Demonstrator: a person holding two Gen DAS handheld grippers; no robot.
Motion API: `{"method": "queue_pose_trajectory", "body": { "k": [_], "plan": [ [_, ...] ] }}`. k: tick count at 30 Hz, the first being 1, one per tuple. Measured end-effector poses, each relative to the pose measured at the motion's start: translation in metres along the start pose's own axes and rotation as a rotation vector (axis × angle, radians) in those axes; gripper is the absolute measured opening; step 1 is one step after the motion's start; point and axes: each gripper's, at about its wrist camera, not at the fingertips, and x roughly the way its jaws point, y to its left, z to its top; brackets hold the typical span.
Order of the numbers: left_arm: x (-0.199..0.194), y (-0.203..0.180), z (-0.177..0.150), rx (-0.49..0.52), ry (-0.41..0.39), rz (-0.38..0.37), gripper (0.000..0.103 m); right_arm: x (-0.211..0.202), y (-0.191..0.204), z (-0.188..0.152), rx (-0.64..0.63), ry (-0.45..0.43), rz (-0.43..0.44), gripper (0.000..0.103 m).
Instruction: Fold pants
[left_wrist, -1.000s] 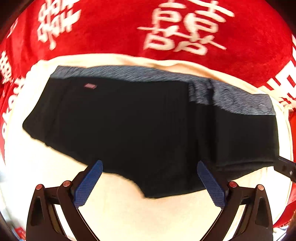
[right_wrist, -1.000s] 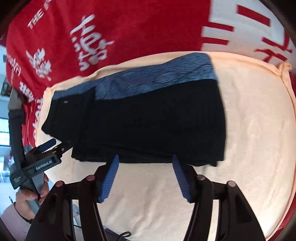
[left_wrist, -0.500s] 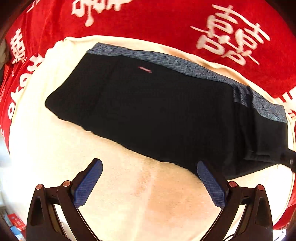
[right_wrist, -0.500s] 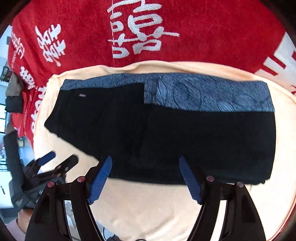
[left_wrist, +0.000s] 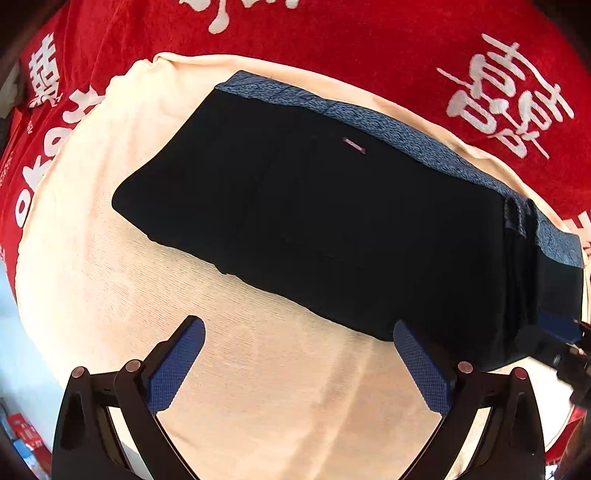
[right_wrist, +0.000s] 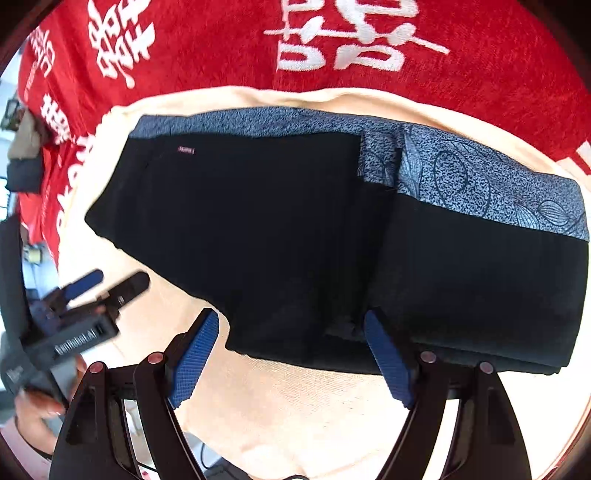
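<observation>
Black pants (left_wrist: 332, 229) with a blue patterned waistband (left_wrist: 406, 136) lie folded into a long flat band on a cream towel (left_wrist: 110, 258). In the right wrist view the pants (right_wrist: 295, 240) show one layer folded over another, waistband (right_wrist: 480, 177) along the far edge. My left gripper (left_wrist: 299, 354) hangs open over bare towel just in front of the pants' near edge, with nothing between its fingers. My right gripper (right_wrist: 291, 354) hovers over the near edge of the pants, its jaws opening and its pads clear of the cloth. The left gripper (right_wrist: 107, 280) also appears at the left there.
A red cloth with white characters (left_wrist: 369, 44) covers the surface under and behind the towel. A person's hand (right_wrist: 33, 410) holds the left gripper's handle. Clutter shows past the table's left edge (right_wrist: 22, 147). Small boxes (left_wrist: 22, 439) sit at the lower left.
Both grippers have swung leftward along the pants' near edge, so the pants now sit further right in each view. The right gripper's jaws have widened. The pants have not moved.
</observation>
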Motion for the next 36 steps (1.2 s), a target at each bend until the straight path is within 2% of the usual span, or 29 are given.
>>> {"method": "queue_pose_trajectory", "body": {
  "k": [11,18,24,27,32,34,36],
  "plan": [
    [0.000,-0.002,0.000,0.010,0.020,-0.014,0.103,0.000,0.004,-0.008,0.032,0.030,0.010,0.087],
    [-0.003,-0.007,-0.012,0.027,0.033,-0.028,0.103,-0.031,-0.013,0.005,0.073,-0.103,-0.065,0.090],
    [-0.008,-0.025,-0.015,0.067,0.037,-0.043,0.103,-0.032,-0.049,0.044,0.171,-0.151,-0.131,0.090],
    [-0.007,-0.038,-0.017,0.083,0.039,-0.054,0.103,-0.024,-0.065,0.063,0.225,-0.152,-0.095,0.090],
    [-0.005,-0.049,-0.024,0.080,0.051,-0.066,0.103,0.008,-0.076,0.082,0.333,-0.084,0.048,0.090],
    [-0.004,-0.051,-0.027,0.077,0.059,-0.065,0.103,0.008,-0.064,0.086,0.281,-0.090,0.026,0.090],
    [-0.005,-0.051,-0.030,0.073,0.065,-0.062,0.103,0.003,-0.053,0.084,0.224,-0.096,0.051,0.090]
  ]
}}
